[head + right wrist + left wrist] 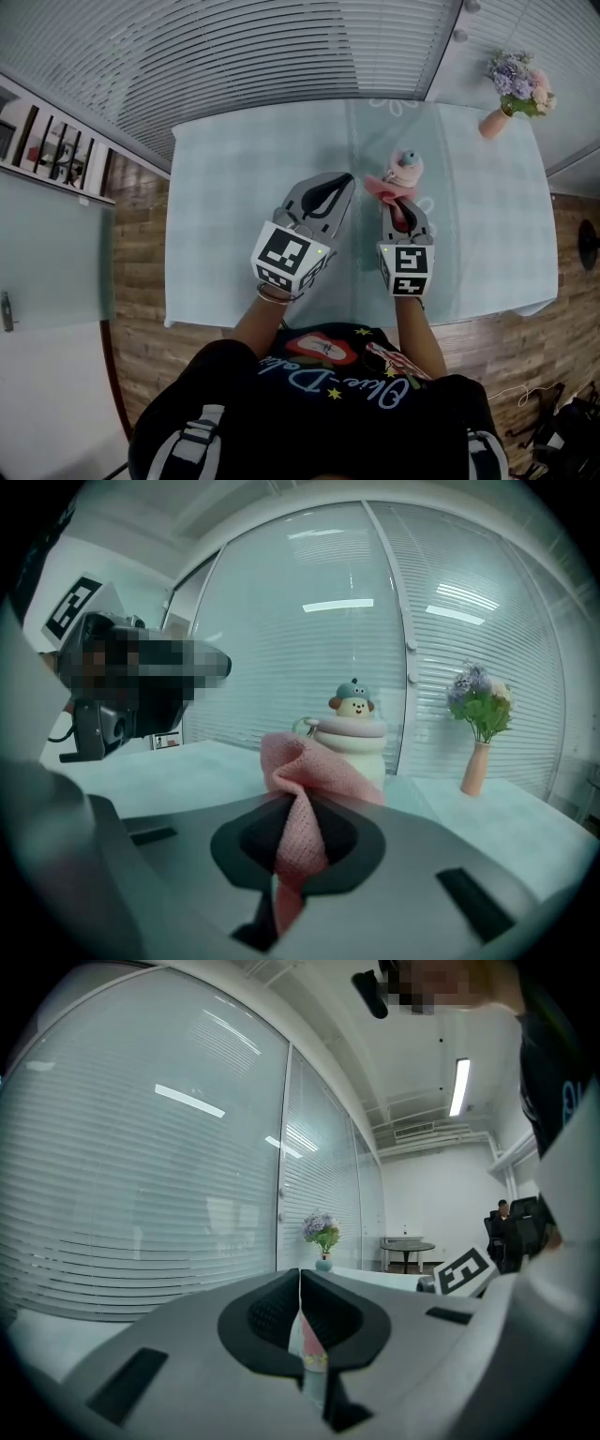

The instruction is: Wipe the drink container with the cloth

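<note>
Cream drink container (356, 747) (figurine lid) stands behind pink knit cloth (300, 813).

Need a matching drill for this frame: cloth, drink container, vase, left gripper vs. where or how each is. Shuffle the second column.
1. cloth
2. drink container
3. vase
4. left gripper

A. at the far right corner of the table, holding flowers
B. jaws together
C. pinched in the jaws of the right gripper
D. upright, just beyond the cloth

Pairs: 1-C, 2-D, 3-A, 4-B
</note>
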A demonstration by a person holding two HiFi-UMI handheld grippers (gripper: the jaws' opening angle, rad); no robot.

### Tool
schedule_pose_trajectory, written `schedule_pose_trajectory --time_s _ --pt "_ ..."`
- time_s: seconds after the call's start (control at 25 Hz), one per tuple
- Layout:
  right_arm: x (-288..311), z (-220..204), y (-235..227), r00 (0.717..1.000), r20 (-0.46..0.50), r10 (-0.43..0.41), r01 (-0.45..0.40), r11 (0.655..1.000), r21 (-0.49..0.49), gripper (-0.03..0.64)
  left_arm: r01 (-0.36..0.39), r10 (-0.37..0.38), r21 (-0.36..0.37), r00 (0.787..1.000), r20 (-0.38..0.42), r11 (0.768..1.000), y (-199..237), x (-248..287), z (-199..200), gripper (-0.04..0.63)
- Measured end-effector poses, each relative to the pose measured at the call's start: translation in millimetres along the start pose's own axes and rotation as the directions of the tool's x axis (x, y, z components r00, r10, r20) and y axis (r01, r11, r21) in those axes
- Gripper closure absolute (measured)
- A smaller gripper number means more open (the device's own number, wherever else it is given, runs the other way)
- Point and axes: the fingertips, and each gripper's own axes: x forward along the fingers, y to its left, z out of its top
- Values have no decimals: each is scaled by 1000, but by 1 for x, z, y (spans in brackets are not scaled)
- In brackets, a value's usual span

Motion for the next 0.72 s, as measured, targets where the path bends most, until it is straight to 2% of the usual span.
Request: schedule_pose_trajectory --time_s 0.72 --pt "19 -54 11 990 -138 2 -4 1000 -11 604 -59 59 0 998 -20 998 5 -27 -8 591"
